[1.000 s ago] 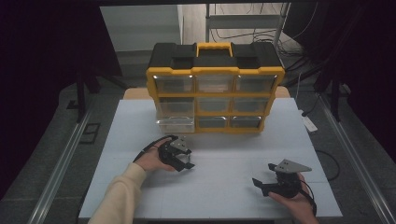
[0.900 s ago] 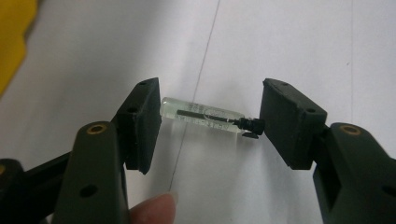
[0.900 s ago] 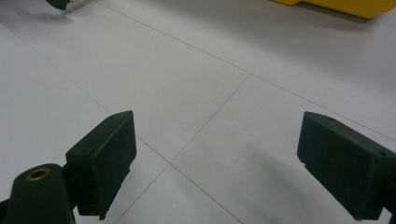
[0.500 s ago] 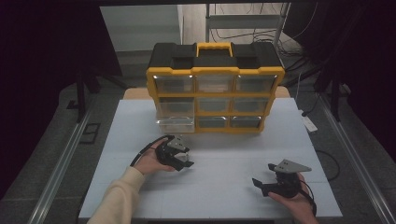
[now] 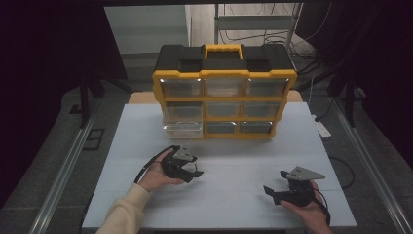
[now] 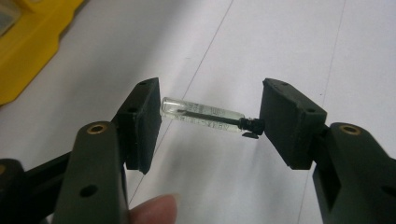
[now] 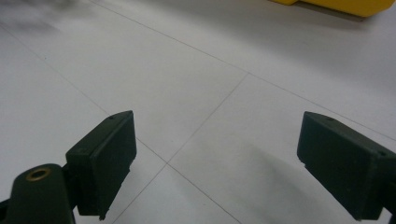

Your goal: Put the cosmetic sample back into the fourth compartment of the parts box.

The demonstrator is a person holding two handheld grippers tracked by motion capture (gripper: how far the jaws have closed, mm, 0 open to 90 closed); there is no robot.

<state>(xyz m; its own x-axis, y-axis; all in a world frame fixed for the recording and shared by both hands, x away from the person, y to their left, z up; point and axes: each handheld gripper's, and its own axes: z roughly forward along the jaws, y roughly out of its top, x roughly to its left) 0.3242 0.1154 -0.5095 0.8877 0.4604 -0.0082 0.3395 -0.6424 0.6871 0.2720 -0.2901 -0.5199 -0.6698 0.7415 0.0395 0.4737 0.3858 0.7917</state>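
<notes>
Palm up under my left gripper, jaws level, clamped end to end on vial: slim clear glass tube, black cap, held above white table before yellow organiser. My right gripper rests low in cupped hand, matte black jaws wide apart, nothing between.
</notes>
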